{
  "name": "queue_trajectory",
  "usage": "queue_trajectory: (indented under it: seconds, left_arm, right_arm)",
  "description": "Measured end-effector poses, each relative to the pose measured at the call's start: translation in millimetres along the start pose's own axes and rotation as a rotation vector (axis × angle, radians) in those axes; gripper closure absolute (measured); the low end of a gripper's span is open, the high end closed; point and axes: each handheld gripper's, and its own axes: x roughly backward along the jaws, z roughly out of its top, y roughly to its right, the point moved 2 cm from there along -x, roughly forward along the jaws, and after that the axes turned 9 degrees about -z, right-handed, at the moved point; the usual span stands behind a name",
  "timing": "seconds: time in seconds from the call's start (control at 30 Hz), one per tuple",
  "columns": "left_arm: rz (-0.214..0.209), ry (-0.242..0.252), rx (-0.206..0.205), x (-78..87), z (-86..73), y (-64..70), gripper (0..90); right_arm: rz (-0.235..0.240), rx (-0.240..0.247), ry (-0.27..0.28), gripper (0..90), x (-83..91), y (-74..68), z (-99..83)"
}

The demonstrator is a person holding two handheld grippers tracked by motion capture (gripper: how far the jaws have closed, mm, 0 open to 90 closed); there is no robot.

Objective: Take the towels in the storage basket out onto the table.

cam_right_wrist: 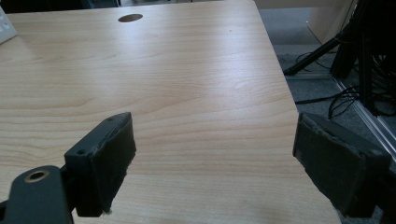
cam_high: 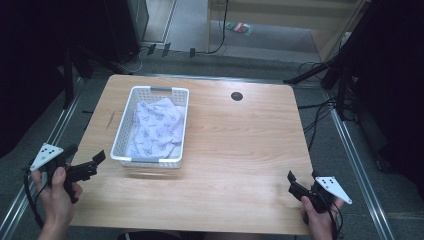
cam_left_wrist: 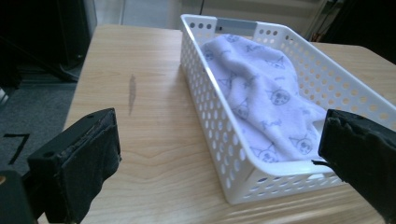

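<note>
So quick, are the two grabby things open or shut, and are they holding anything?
Left gripper: open, holding nothing.
Right gripper: open, holding nothing.

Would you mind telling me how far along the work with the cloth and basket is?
Done: the patterned cloth lies bunched inside the white basket on the table. In hand: nothing; the left tool is open, near the basket's front corner, and the right tool is open over bare wood. Left: probably gripping the cloth, as neither tool touches it yet.
</note>
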Motion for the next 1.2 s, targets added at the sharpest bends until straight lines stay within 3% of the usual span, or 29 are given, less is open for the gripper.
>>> queue_trajectory:
  seconds: [0.47, 0.8, 1.03, 1.2]
  left_arm:
    - [-0.052, -0.086, -0.041, -35.9, 24.4, 28.8, 0.0]
    - [-0.055, -0.157, -0.079, -62.0, 40.9, 43.9, 0.0]
    - [-0.048, -0.192, -0.08, -78.6, 46.8, 48.0, 0.0]
    - [-0.046, -0.216, -0.104, -94.2, 51.0, 52.1, 0.0]
  right_arm:
    - [0.006, -0.002, 0.004, 13.3, 0.2, 0.6, -0.1]
    - [0.009, -0.003, 0.004, 13.3, 0.3, 0.8, -0.1]
    - [0.008, -0.007, 0.005, 13.4, 0.5, 0.7, -0.1]
    - [0.009, -0.01, 0.001, 13.3, 0.3, 0.9, -0.1]
